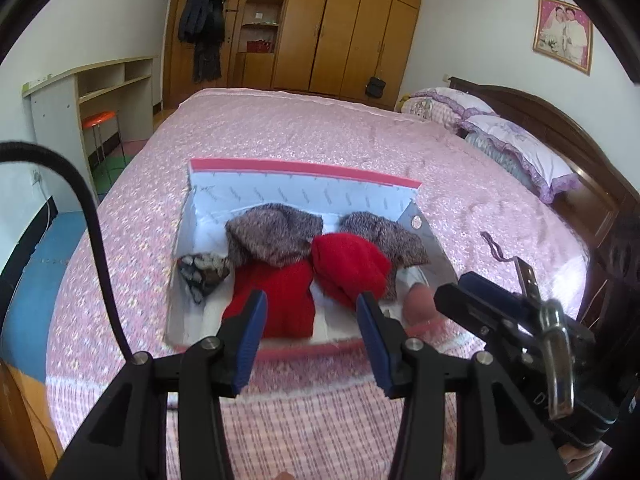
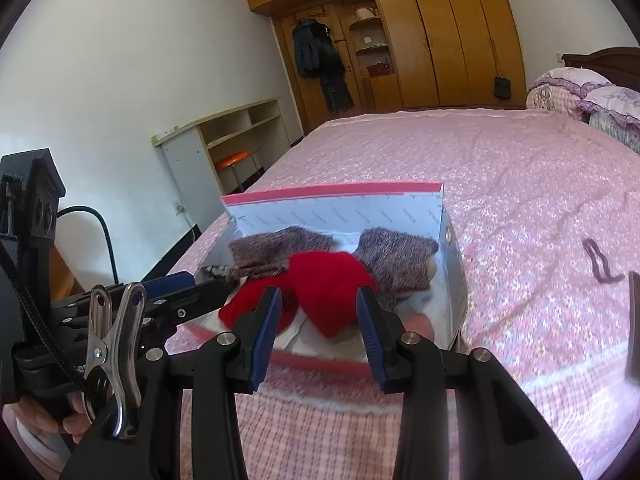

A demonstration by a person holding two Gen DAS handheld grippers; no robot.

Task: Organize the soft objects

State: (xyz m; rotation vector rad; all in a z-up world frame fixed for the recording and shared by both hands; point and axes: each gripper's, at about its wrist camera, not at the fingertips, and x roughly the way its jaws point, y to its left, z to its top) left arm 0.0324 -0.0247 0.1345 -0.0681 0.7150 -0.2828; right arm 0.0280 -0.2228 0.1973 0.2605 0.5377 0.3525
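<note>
An open white box with a pink rim (image 1: 304,170) (image 2: 332,192) lies on the pink bed. In it are two grey-brown knit pieces (image 1: 276,236) (image 2: 396,256), two red knit pieces (image 1: 276,304) (image 1: 348,266) (image 2: 328,284), a black-and-white patterned piece (image 1: 200,274) at the left and a pink soft thing (image 1: 418,304) at the front right corner. My left gripper (image 1: 312,308) is open and empty, just before the box's near rim. My right gripper (image 2: 318,306) is open and empty, at the near rim over the red piece.
A dark purple string (image 2: 600,264) (image 1: 496,248) lies on the bedspread (image 1: 320,132) right of the box. Pillows (image 1: 516,140) and a dark headboard are at the right. A desk with an orange stool (image 1: 100,118) stands left of the bed; wardrobes stand behind.
</note>
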